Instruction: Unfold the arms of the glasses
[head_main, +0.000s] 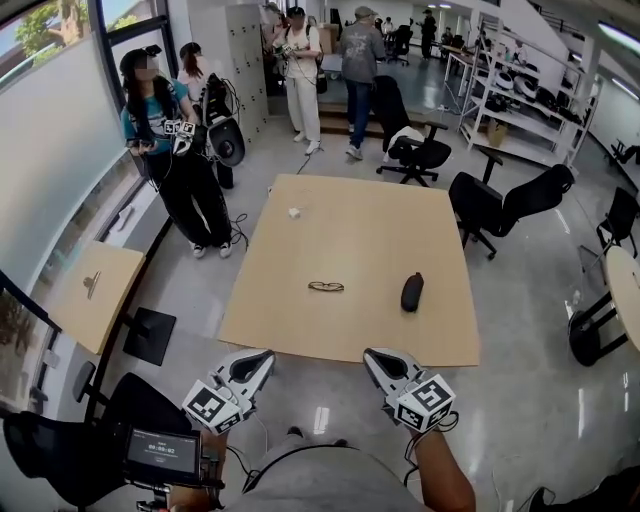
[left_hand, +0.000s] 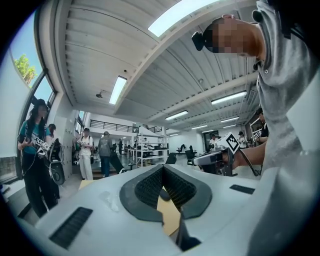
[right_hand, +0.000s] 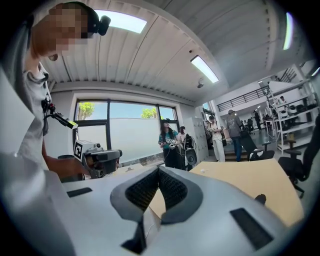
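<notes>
The folded glasses (head_main: 326, 286) lie on the wooden table (head_main: 350, 330), near the middle of its near half. A black glasses case (head_main: 412, 291) rests to their right. Both grippers hover short of the table's near edge, well back from the glasses. My left gripper (head_main: 262, 357) is shut with nothing in it, and its pads meet at the tip (left_hand: 161, 169). My right gripper (head_main: 372, 357) is likewise shut and empty (right_hand: 158, 169). In each gripper view the glasses are hidden behind the jaws.
A small white object (head_main: 294, 212) sits on the table's far left part. People (head_main: 160, 110) stand left of and beyond the table. Black office chairs (head_main: 500, 205) stand to the right. A small side table (head_main: 95, 290) is at the left.
</notes>
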